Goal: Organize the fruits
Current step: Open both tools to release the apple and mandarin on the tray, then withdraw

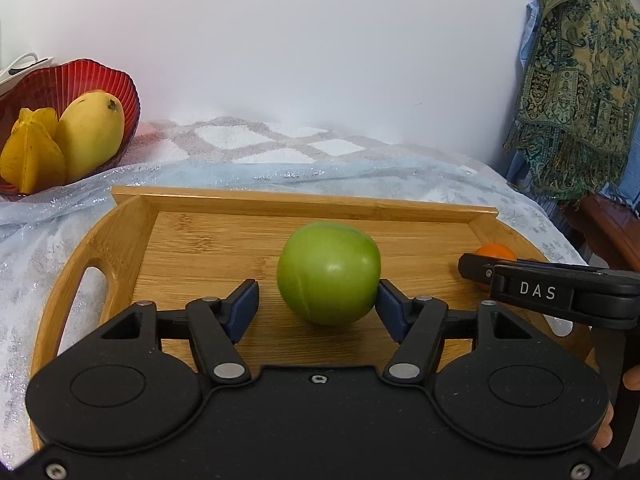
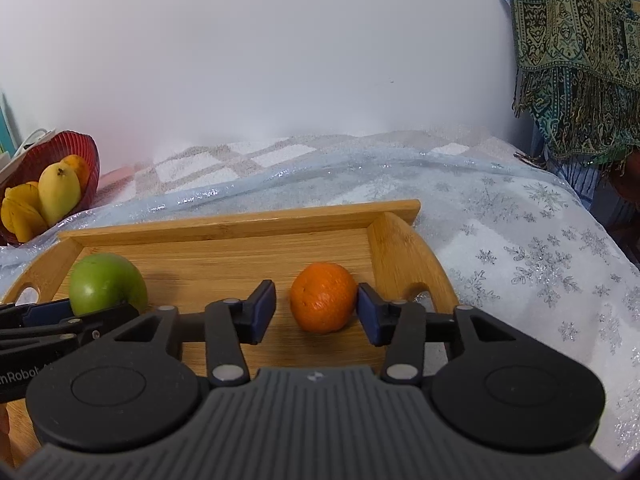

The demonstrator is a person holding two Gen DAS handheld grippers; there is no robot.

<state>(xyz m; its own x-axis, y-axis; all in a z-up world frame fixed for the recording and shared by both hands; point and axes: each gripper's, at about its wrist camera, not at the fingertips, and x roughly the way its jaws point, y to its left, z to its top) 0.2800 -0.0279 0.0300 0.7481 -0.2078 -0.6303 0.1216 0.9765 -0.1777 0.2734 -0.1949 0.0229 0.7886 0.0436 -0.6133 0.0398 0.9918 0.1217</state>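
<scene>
My left tongs (image 1: 318,306) stand parted around the apple (image 1: 329,273): one pad is clear of it, the other at its skin, so nothing is gripped. My right tongs (image 2: 316,312) likewise bracket the orange (image 2: 323,297) without clamping. Both fruits rest on the tray (image 1: 256,200), evidently just set there. A bowl (image 1: 48,80) beyond holds a mango (image 1: 90,132). Legible lettering: "DAS" on the right tool; partial "nRobot" on the left.

Cloth-draped table (image 2: 520,248) with 1 wooden tray (image 1: 248,200) and, far left, 1 red bowl (image 1: 124,92).
</scene>
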